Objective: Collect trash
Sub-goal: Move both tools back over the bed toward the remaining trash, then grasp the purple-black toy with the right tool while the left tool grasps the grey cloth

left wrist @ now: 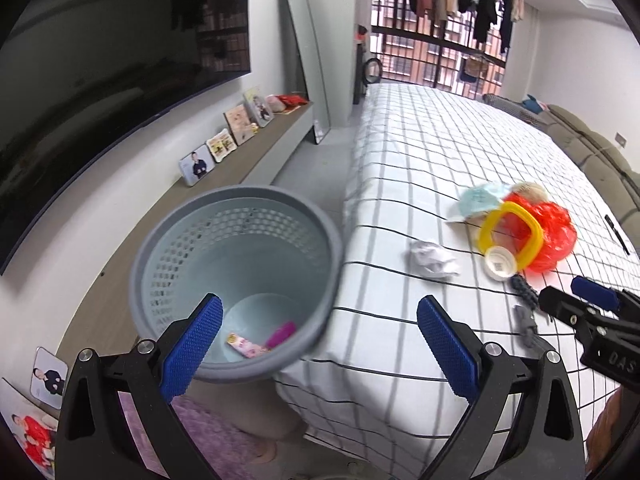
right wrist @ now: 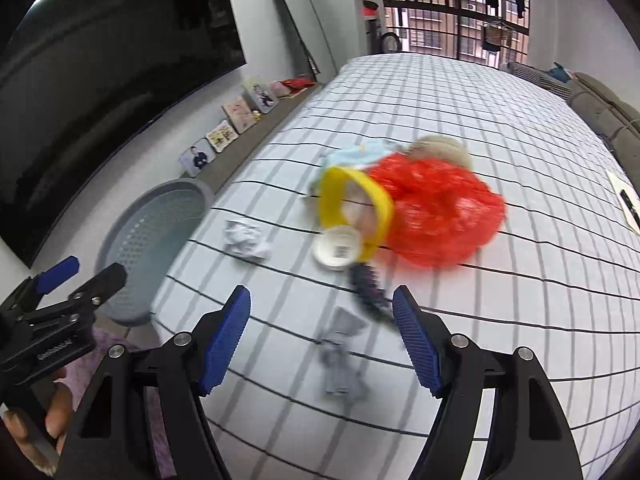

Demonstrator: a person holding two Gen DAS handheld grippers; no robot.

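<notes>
Right wrist view is motion-blurred: the small grey scrap (right wrist: 340, 354) between the blue pads and the dark braided piece (right wrist: 370, 292) at its 1 o'clock cannot be identified. Left claw (left wrist: 320, 350) stands apart, nothing between its pads; it hangs over the edge of the bed (left wrist: 420, 152), with the grey perforated bin (left wrist: 236, 280) at its 10 o'clock, on the floor against the bed's corner. Bin's lower wall is cut off by the left pad; inside it, a pink item (left wrist: 280, 334) and a patterned wrapper (left wrist: 244, 346), details unclear. Right claw (right wrist: 322, 348) also apart, jaws clear of the grey scrap lying under them on the checked sheet. Trash pile sits on the bed at 12 to 1 o'clock from the right claw: red crinkled plastic bag (right wrist: 440, 212), yellow ring-shaped band (right wrist: 356, 200) leaning on it, white round lid (right wrist: 338, 248) with a printed code just below the band, pale blue crumpled piece (right wrist: 360, 154) and a beige lump (right wrist: 444, 148) half hidden behind the bag. A crumpled white paper (right wrist: 246, 240) lies apart at 11 o'clock. A hand (right wrist: 40, 424) is cut off at the lower left edge.
</notes>
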